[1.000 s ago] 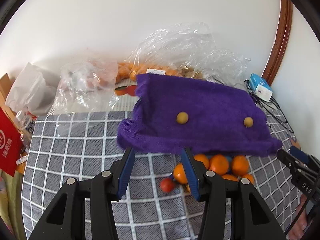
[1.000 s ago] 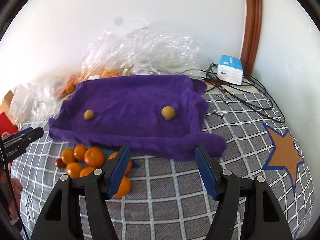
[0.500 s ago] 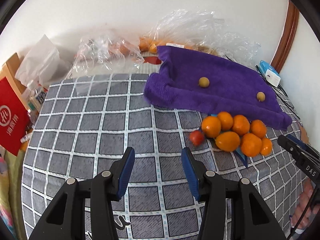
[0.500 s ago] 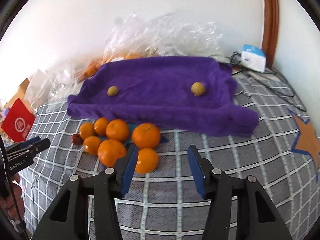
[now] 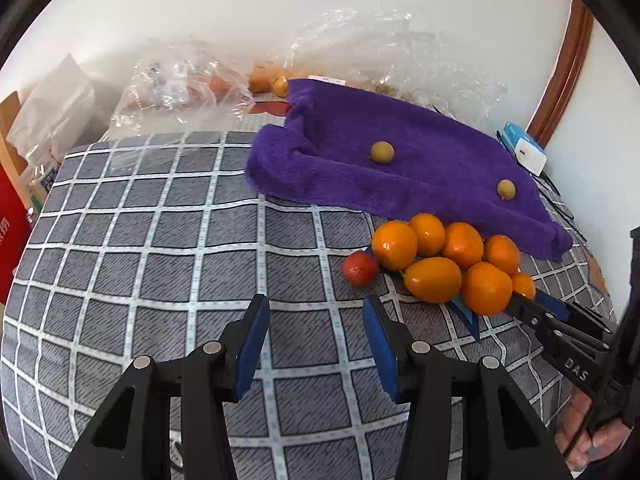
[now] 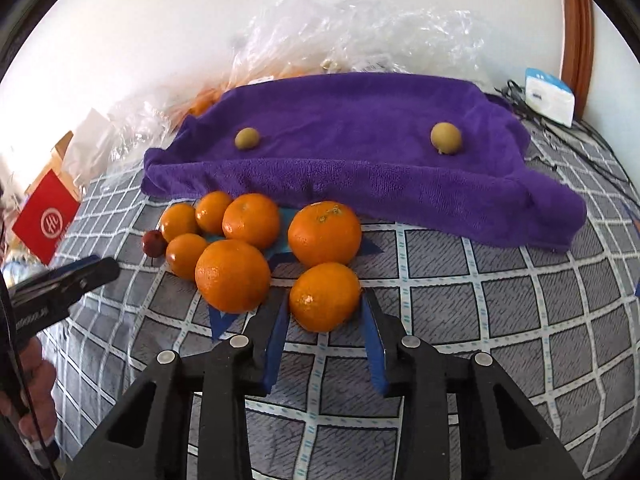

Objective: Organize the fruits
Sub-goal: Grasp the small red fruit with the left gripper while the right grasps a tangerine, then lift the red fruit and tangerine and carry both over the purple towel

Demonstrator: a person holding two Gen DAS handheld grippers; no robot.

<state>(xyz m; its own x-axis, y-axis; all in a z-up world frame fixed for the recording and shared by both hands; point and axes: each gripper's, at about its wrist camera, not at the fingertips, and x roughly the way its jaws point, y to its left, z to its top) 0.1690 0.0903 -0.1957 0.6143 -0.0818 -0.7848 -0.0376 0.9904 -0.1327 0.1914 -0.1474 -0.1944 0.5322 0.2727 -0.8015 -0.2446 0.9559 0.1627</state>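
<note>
The letters "DAS" stood in white on the black body of the right gripper (image 5: 556,316) where it entered the left wrist view; other white lettering on the left gripper (image 6: 86,272) in the right wrist view was too blurred to read. A red packet (image 6: 46,216) with a white round emblem lay at the left edge of the grey checked cloth (image 5: 160,240), and a blue-and-white box (image 6: 550,94) sat near the far right corner among black cables (image 6: 580,140); its print could not be made out.

The oranges (image 6: 256,248) lay clustered on the cloth just in front of the purple towel (image 6: 360,136), a small red fruit (image 5: 359,268) touching the cluster's left side. Two small yellow-green fruits (image 6: 247,138) rested well apart on the towel. Crumpled clear plastic bags (image 5: 392,52) were heaped behind it against the wall.

The right gripper's jaws were closing around the nearest orange (image 6: 325,296), its blue pads right at the fruit's sides. The left gripper's jaws stood partly open over bare cloth, holding nothing.
</note>
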